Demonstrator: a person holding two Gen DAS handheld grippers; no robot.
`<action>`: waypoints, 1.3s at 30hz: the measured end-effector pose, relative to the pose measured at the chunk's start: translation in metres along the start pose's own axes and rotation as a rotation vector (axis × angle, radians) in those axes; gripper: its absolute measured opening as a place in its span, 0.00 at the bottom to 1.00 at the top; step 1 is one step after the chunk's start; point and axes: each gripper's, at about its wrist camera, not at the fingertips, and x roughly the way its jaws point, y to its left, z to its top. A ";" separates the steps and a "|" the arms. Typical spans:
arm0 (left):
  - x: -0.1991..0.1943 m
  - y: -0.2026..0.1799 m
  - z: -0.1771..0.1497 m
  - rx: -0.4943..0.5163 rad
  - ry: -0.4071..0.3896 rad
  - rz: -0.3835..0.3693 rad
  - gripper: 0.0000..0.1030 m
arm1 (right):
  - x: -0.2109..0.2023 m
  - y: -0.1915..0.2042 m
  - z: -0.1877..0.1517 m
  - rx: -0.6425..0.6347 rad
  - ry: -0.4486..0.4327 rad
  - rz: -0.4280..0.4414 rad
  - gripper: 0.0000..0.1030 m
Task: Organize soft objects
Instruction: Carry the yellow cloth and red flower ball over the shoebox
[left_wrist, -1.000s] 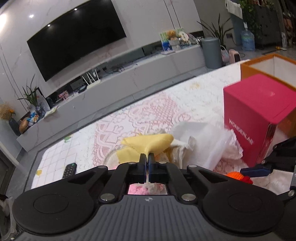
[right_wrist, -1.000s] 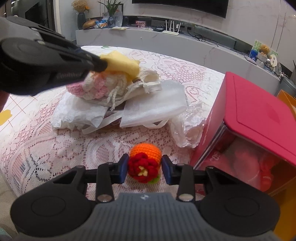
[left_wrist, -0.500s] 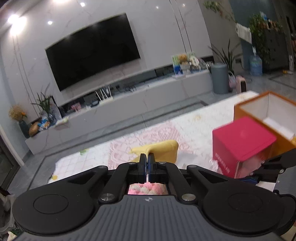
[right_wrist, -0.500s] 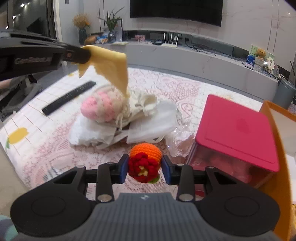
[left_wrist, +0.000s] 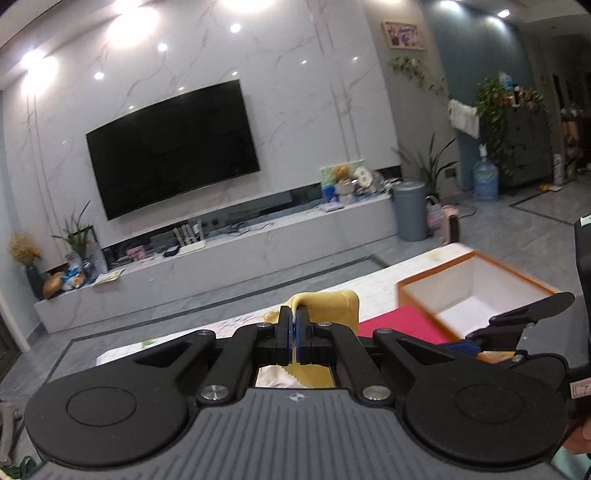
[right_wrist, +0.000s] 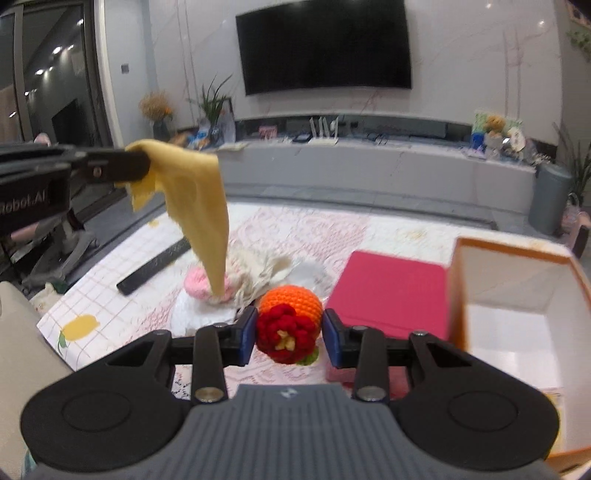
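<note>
My left gripper (left_wrist: 294, 325) is shut on a yellow cloth (left_wrist: 332, 306) and holds it high above the table. In the right wrist view the cloth (right_wrist: 195, 206) hangs from the left gripper (right_wrist: 144, 166) with its tip just over a pink crocheted toy (right_wrist: 201, 286). My right gripper (right_wrist: 290, 334) is shut on an orange and red crocheted ball (right_wrist: 290, 321), held above the table. A cream drawstring bag (right_wrist: 258, 269) and white plastic bags (right_wrist: 199, 314) lie under the pink toy.
An open orange box with a white inside (right_wrist: 517, 280) stands at the right, also in the left wrist view (left_wrist: 472, 288). A pink lidded box (right_wrist: 391, 291) sits beside it. A black remote (right_wrist: 155, 267) lies on the lace tablecloth (right_wrist: 295, 232) at the left.
My left gripper has lifted the yellow cloth well up off the pile, uncovering the pink toy. My right gripper has risen with the crocheted ball and come closer to the orange box.
</note>
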 end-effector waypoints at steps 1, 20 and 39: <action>-0.002 -0.005 0.003 -0.001 -0.012 -0.012 0.01 | -0.010 -0.004 0.001 0.001 -0.016 -0.011 0.36; 0.064 -0.139 0.045 0.009 -0.035 -0.312 0.01 | -0.096 -0.148 -0.017 0.045 -0.003 -0.317 0.36; 0.173 -0.215 0.013 0.121 0.297 -0.308 0.01 | -0.012 -0.247 -0.038 -0.028 0.225 -0.361 0.36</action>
